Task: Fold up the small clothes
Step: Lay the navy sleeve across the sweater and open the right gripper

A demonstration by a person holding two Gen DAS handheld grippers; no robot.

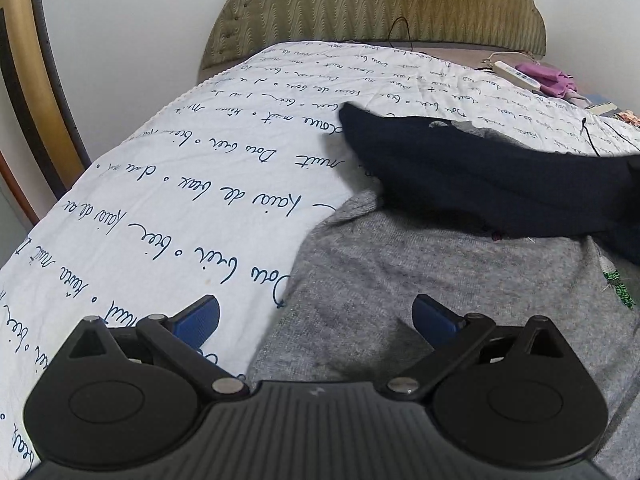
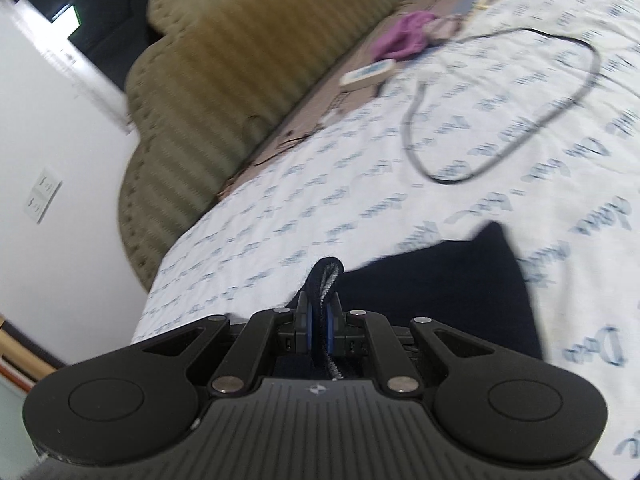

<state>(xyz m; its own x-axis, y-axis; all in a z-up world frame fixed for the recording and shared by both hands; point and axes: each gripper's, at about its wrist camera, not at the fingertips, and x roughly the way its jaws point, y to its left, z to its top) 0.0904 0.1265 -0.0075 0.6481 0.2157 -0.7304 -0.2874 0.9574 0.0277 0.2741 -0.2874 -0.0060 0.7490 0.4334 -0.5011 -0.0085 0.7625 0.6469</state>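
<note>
My left gripper (image 1: 316, 318) hung over the bed with its jaws wide apart. Nothing was between them. One blue pad (image 1: 199, 317) was above the white sheet (image 1: 168, 184), the one with dark blue writing all over it. The other pad was above the gray top (image 1: 420, 292). The gray top lay flat on the sheet, right in front of me.

A dark navy sleeve (image 1: 472, 176) lay across the far part of the gray top. Its end reached out onto the sheet.

My right gripper (image 2: 319, 320) had its jaws pressed together on a fold of the navy cloth (image 2: 440, 280). A bit of the fold stuck up past my pads, and I could see gray fuzz on its inside. The rest of the navy cloth spread out to the right on the sheet.

Farther away on the bed were a black cable (image 2: 516, 104) in a loop, a white remote (image 2: 368, 74) and a purple cloth (image 2: 400, 36). A green padded headboard (image 1: 384, 4) stood at the end of the bed.
</note>
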